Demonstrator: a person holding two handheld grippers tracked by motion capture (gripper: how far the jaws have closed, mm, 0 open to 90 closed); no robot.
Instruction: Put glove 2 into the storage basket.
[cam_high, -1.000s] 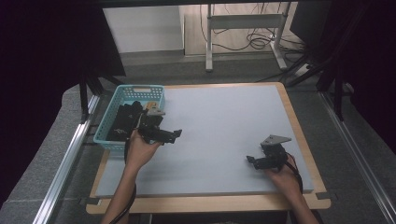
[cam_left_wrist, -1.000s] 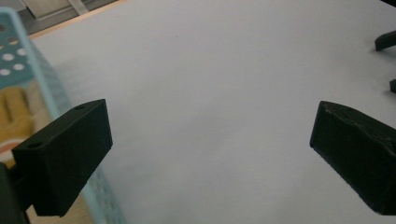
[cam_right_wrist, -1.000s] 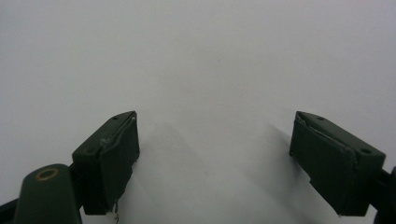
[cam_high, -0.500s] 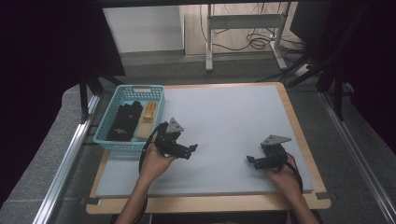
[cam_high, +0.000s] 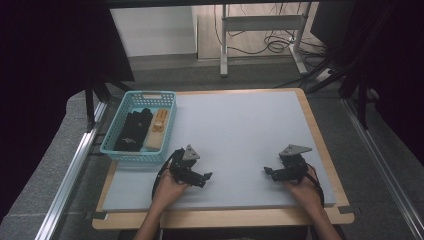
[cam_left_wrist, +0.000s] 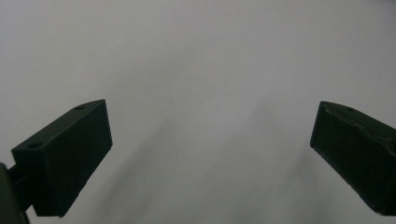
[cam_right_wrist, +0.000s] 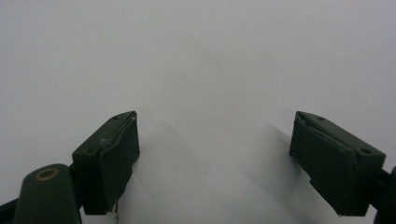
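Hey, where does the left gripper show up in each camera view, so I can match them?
High view: left gripper lower left of centre, jaws open over the grey mat.
Left gripper view: its two black jaws rise from the bottom corners, wide apart, over the mat.
Right gripper view: the right gripper and its own open jaws, over the mat.
Shared landmark: the grey mat.

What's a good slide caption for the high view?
Left gripper and right gripper rest open on the grey table; gloves lie in the blue basket.
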